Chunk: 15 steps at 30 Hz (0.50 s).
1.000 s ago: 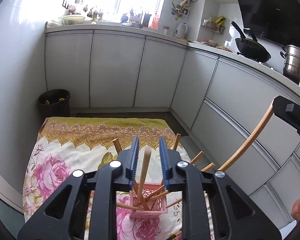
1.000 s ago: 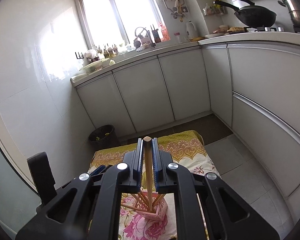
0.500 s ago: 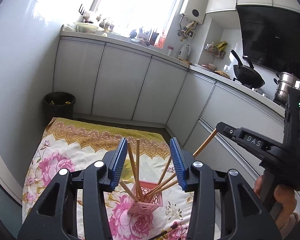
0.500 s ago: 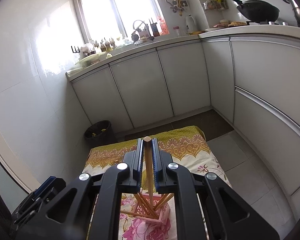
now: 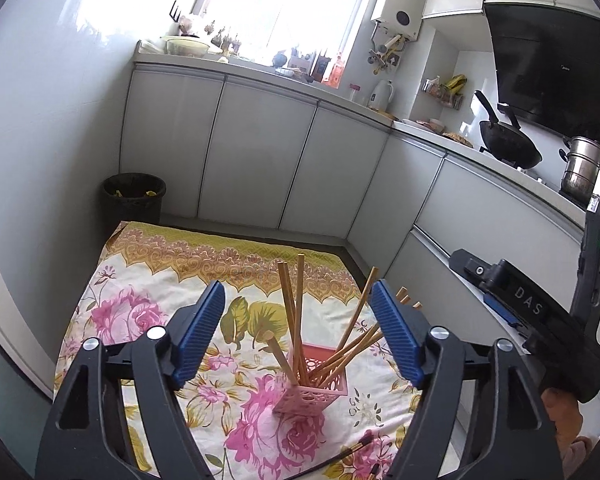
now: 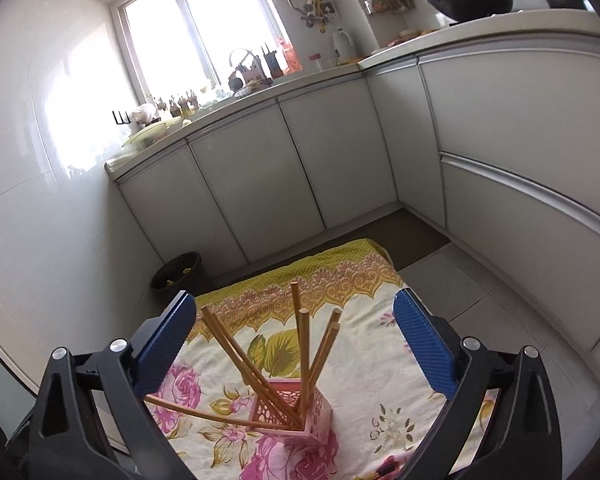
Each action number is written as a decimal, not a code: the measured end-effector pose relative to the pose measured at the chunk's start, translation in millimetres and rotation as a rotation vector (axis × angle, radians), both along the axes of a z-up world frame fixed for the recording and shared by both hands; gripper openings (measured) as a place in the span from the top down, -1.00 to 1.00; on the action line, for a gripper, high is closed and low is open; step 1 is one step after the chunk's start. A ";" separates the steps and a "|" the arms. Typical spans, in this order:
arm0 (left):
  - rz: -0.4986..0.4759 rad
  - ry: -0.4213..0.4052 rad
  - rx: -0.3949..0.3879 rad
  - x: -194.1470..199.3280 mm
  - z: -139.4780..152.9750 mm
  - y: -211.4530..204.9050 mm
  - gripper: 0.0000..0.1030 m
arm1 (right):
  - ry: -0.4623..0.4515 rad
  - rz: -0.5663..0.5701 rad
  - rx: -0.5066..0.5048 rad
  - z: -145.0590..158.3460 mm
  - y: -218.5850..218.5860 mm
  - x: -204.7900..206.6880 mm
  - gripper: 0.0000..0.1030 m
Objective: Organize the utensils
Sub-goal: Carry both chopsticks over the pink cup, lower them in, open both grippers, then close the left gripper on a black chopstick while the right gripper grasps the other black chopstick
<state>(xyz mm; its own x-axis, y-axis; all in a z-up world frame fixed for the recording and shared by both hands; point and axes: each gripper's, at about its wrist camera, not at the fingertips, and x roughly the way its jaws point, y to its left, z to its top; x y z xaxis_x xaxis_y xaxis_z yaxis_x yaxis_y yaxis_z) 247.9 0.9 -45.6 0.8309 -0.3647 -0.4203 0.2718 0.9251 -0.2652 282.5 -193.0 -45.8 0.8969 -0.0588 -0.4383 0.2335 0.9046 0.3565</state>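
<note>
Left wrist view: the left gripper (image 5: 298,336) stands wide open and holds nothing; it hangs above the pink holder (image 5: 312,386), which sits on the flowered cloth (image 5: 140,320); the chopsticks (image 5: 296,312) stand in the holder, some near upright, others leaning to the right; at the lower edge a dark-handled utensil (image 5: 352,450) lies loose on the cloth, near the holder but apart from it; the right gripper (image 5: 536,312) shows at the right edge, held in a hand (image 5: 564,416), and its jaw state cannot be told from this side. Right wrist view: the right gripper (image 6: 296,344) is wide open and empty; the holder (image 6: 304,408) lies below and between its fingers (image 6: 424,340); the chopsticks (image 6: 304,344) fan out of it, and one long stick (image 6: 196,412) leans low to the left, almost level, with its end resting inside the holder; a small dark item (image 6: 384,470) shows at the lower edge on the cloth (image 6: 380,344), too cut off to identify. Step in hand, as a judgement: the sticks appear placed, with both tools free above the holder. Next move, as a judgement: pick up the loose utensil on the cloth; this calls for lowering one open tool to the cloth, aligning the fingers across the thin handle, and closing low enough to grip it; keep clear of the leaning sticks, since a knock could tip the light holder.
</note>
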 end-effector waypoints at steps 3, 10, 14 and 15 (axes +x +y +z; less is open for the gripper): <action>-0.008 -0.001 0.017 -4.6 -0.9 -2.3 -0.63 | -0.008 -0.024 -0.028 -0.4 -5.8 -16.9 -0.87; -0.053 0.002 0.065 -20.3 -2.4 -17.6 -0.83 | 0.036 -0.073 0.005 -24.0 -31.0 -60.1 -0.87; -0.121 0.041 0.127 -29.5 -11.6 -36.0 -0.86 | 0.118 -0.089 -0.016 -49.2 -40.1 -86.5 -0.87; -0.138 0.055 0.148 -31.3 -15.7 -41.2 -0.86 | 0.138 -0.093 -0.021 -56.4 -41.1 -94.3 -0.87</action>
<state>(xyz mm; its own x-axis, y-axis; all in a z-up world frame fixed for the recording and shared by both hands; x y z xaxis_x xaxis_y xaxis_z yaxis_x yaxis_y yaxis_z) 216.6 -40.3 -61.3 0.7516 -0.4049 -0.5207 0.3880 0.9098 -0.1473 188.2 -234.1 -102.1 0.8184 -0.1495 -0.5548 0.3624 0.8836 0.2964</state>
